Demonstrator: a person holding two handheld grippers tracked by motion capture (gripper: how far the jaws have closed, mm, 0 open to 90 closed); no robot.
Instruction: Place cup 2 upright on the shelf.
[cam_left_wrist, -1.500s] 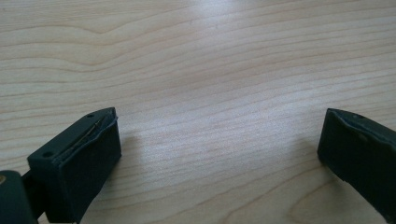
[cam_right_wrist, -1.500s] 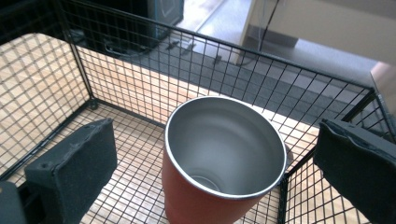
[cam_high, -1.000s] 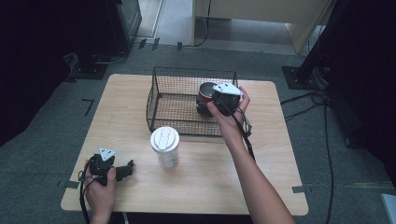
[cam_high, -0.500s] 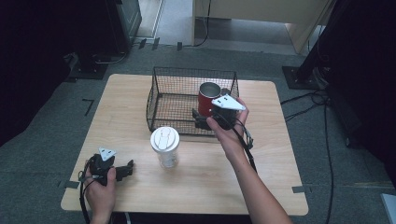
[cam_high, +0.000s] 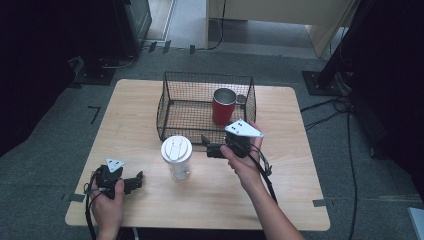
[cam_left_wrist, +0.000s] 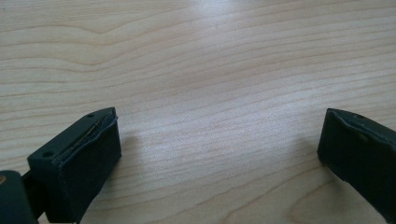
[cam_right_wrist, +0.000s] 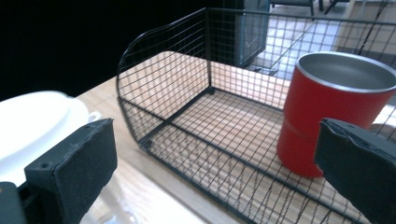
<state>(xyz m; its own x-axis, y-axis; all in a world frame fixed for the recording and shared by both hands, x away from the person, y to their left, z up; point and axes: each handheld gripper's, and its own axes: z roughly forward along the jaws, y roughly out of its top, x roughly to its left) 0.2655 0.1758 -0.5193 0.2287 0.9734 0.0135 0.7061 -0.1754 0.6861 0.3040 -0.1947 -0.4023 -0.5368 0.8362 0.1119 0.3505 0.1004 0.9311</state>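
1. Two grippers in play: the right gripper (cam_high: 209, 145) hangs just outside the wire basket's (cam_high: 172, 90) near wall, jaws spread wide, gripping nothing.
2. The red cup (cam_high: 223, 106) stands upright inside the basket, at two o'clock from that gripper.
3. The white-lidded cup (cam_high: 176, 156) sits at its nine o'clock.
4. The left gripper (cam_high: 137, 181) rests released on the table (cam_high: 295, 200), at seven o'clock from the lidded cup.

White lidded cup (cam_right_wrist: 35, 126) cut off at left edge

no readable text, labels or signs
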